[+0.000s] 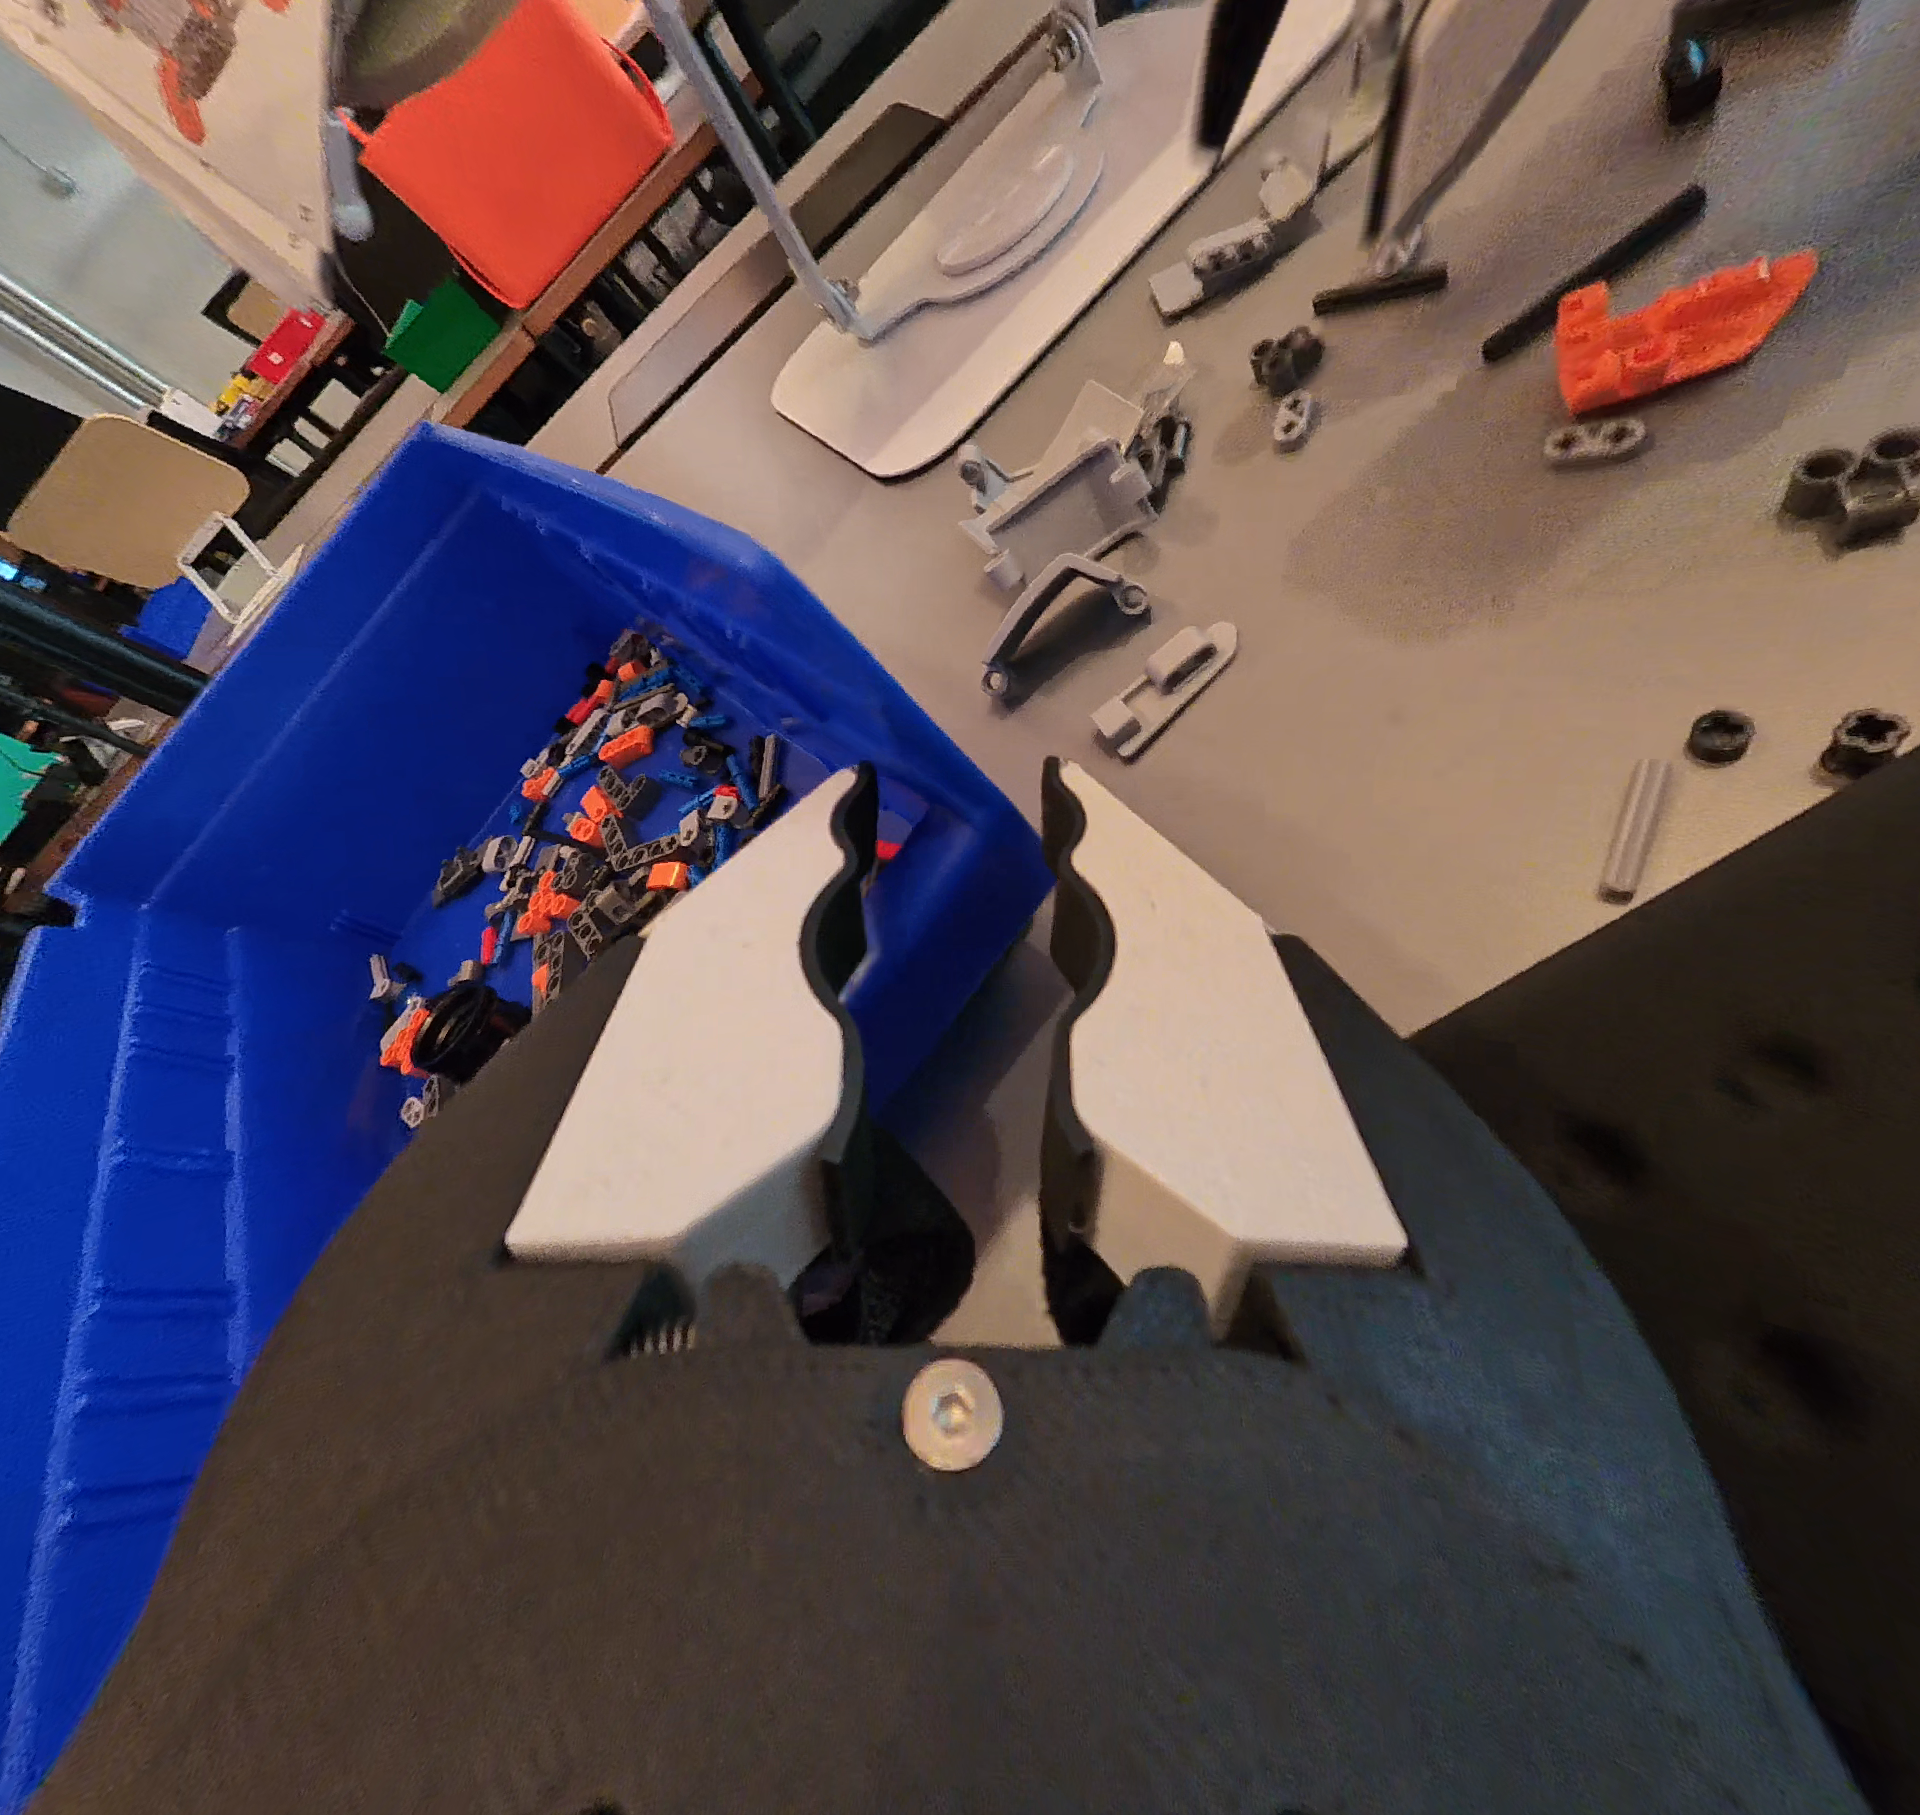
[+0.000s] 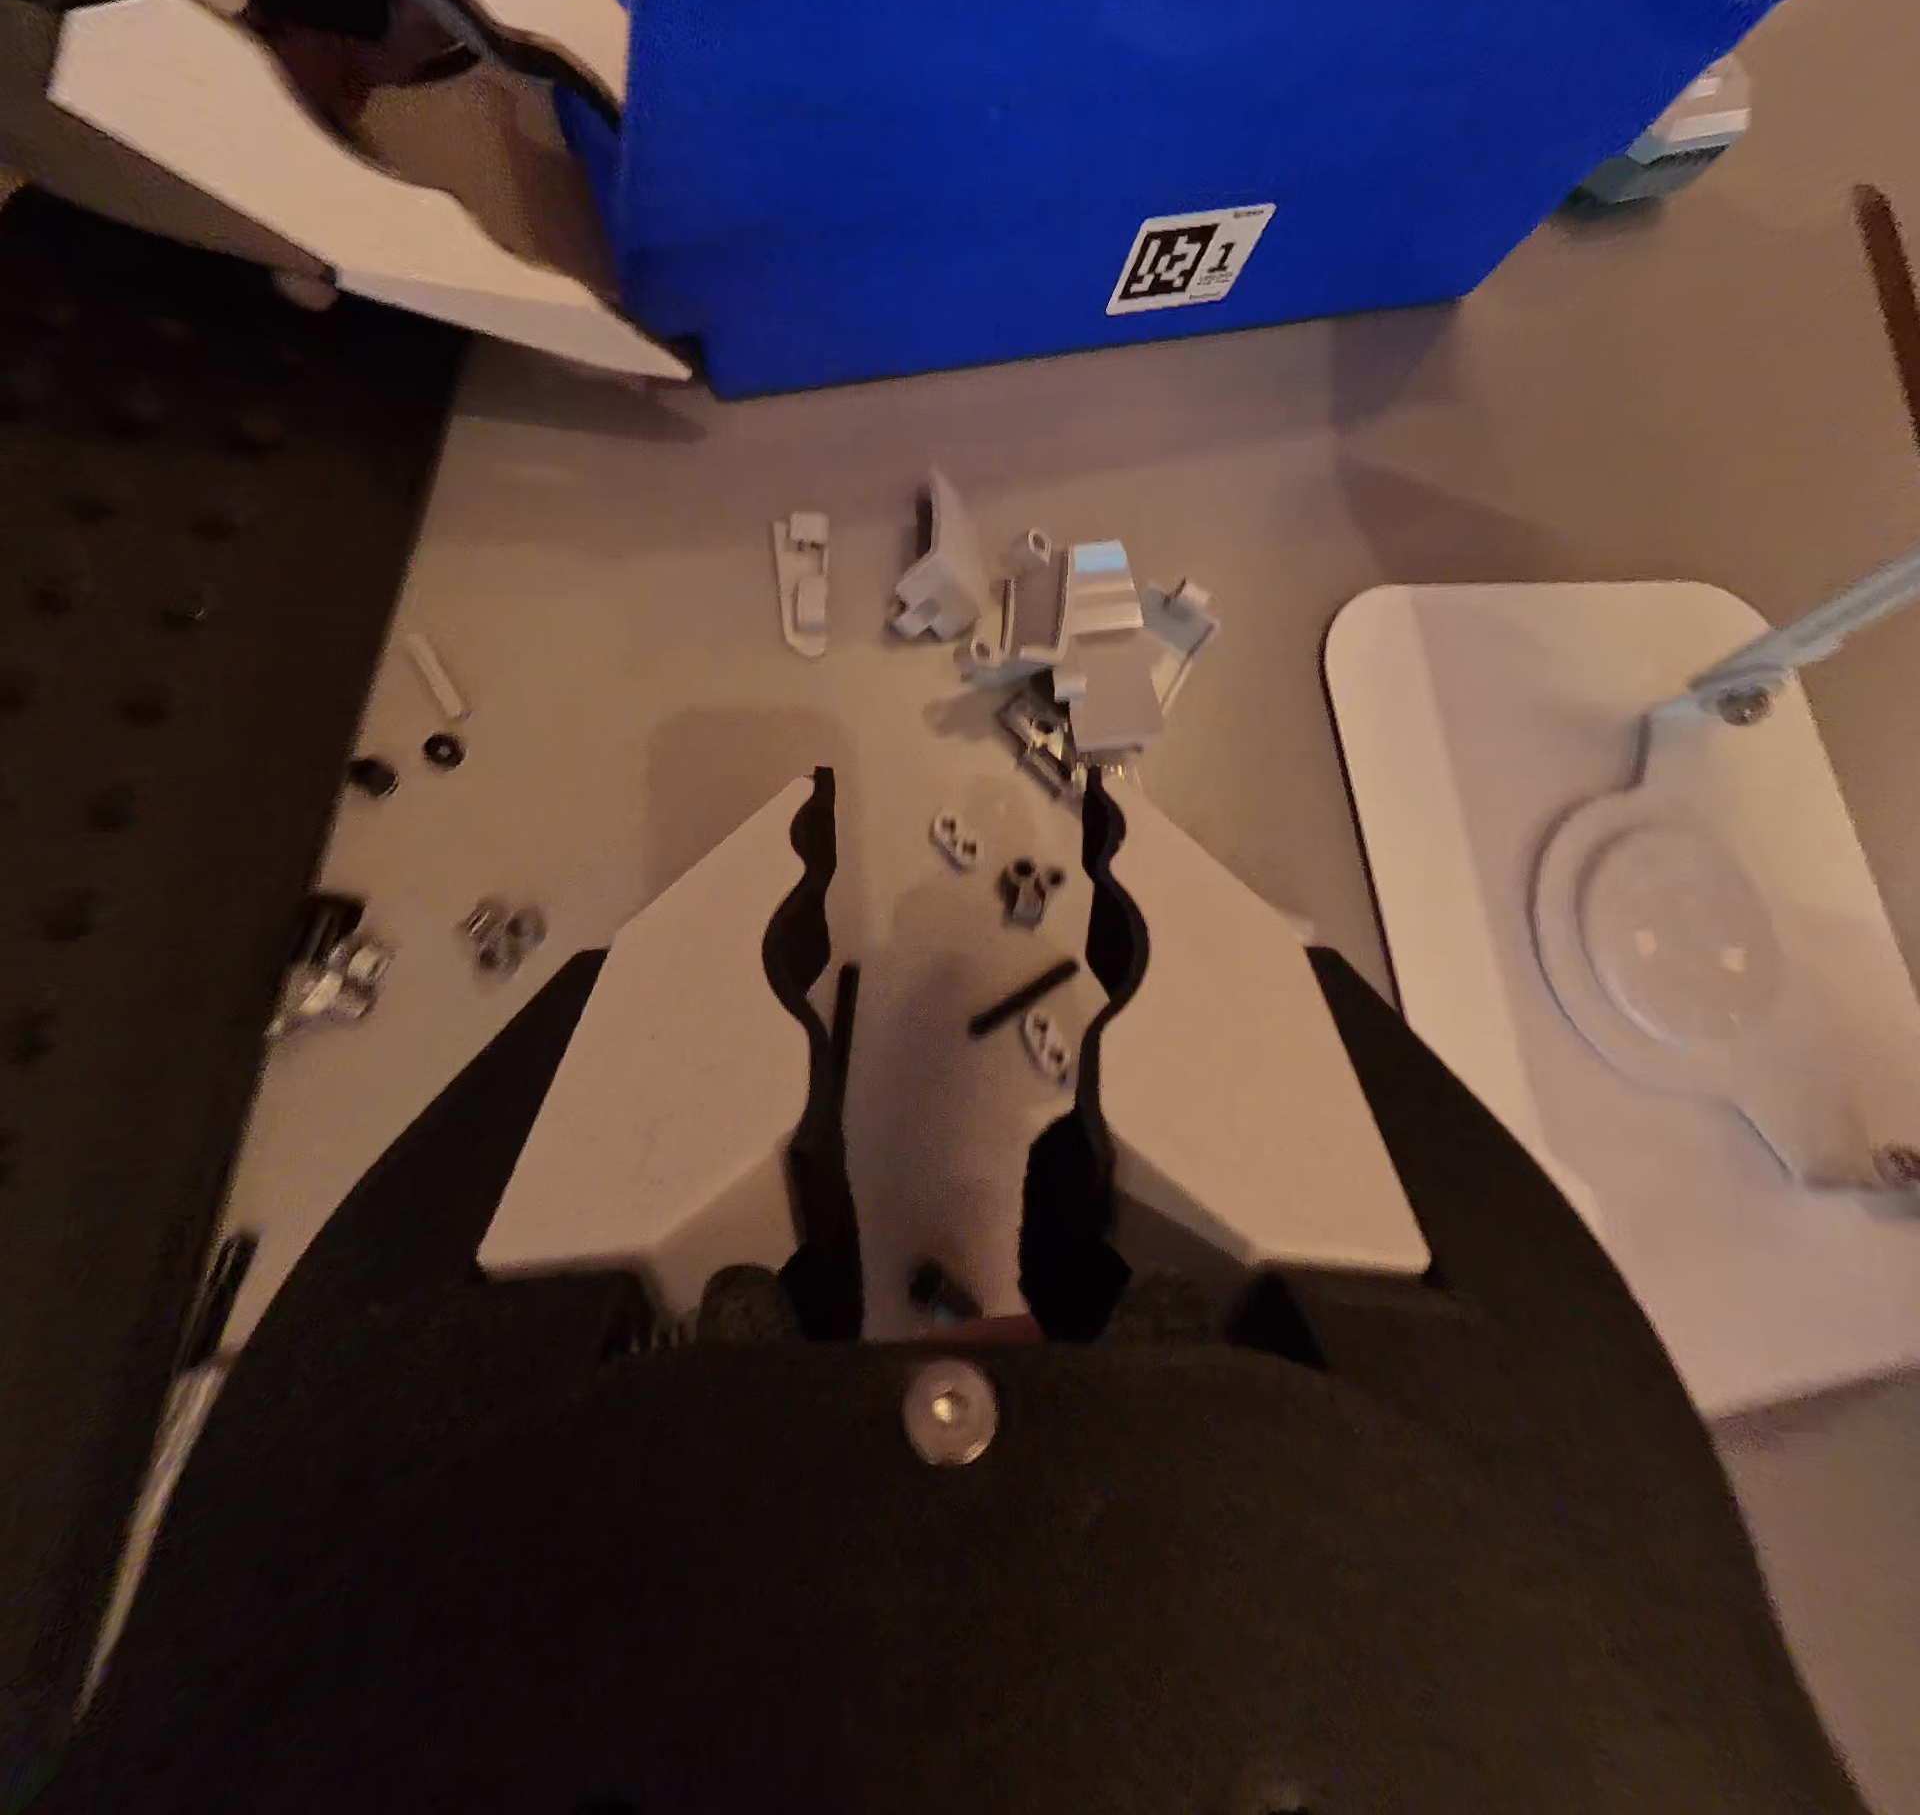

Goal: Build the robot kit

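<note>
A grey tabletop [image 2: 582, 539] carries everything, with a dark perforated mat [image 2: 156, 622] along 1 edge. The blue bin [image 1: 312, 726] sits on it, its floor strewn with small orange, grey, black and blue building pieces [image 1: 613, 830]; a square black-and-white sticker [image 2: 1190, 259] is on its outer wall. Beside it stands a white stand base [image 2: 1507, 830] with a clear round dish set in it.

The left hand-held gripper [image 1: 951, 778] hovers over the bin's near corner, jaws parted and empty. The right hand-held gripper [image 2: 951, 789] hangs above the tabletop, jaws likewise spread with nothing between them; below its gap lie a black axle [image 2: 1023, 998] and 2 small grey connectors [image 2: 956, 838].

Just beyond its tips is a cluster of light grey panels [image 2: 1081, 643], with a flat grey piece [image 2: 802, 581] apart to the side. An orange panel [image 1: 1673, 331] lies farther off among black bushes [image 1: 1720, 735].
</note>
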Tool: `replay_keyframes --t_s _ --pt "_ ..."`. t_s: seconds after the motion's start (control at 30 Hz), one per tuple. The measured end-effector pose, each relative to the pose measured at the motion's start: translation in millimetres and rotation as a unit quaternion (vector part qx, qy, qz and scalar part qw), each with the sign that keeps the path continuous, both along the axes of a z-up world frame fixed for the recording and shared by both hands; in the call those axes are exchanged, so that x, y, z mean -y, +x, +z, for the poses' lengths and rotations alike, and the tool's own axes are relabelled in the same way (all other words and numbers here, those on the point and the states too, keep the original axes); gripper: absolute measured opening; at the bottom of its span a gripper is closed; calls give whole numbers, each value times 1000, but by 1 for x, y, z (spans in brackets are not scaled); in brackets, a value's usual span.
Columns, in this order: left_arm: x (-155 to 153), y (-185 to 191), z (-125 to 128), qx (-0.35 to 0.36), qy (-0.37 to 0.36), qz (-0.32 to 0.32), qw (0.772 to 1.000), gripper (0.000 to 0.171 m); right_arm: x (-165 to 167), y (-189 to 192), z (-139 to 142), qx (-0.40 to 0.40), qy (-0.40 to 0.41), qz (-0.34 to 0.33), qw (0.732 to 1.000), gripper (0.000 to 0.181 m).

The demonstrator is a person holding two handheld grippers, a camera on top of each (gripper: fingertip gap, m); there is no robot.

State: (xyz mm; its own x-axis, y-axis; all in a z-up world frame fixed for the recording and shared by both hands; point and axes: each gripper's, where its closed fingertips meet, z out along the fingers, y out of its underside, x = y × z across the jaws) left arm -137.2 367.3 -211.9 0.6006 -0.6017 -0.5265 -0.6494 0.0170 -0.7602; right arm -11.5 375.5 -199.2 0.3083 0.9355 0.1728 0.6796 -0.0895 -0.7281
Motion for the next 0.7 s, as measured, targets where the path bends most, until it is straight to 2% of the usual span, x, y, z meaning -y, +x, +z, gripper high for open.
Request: replay_keyframes --t_s 0.07,0.17,0.3,0.5,0.7 --pt "2 2 1 22 2 -1 1000 34 -15 -16 -10 -4 -21 3 1000 48" --pt "3 0 7 15 46 4 999 32 -36 -34 -23 -15 -40 -6 999 56" --pt "8 2 13 5 89 -1 996 25 -46 -48 -38 -8 -60 -4 998 57" --pt "13 5 13 -3 106 -17 994 27 -44 -49 -48 15 -68 -4 998 22" --pt "23 10 18 12 116 -52 992 26 -38 -45 -45 27 -63 -4 998 11"
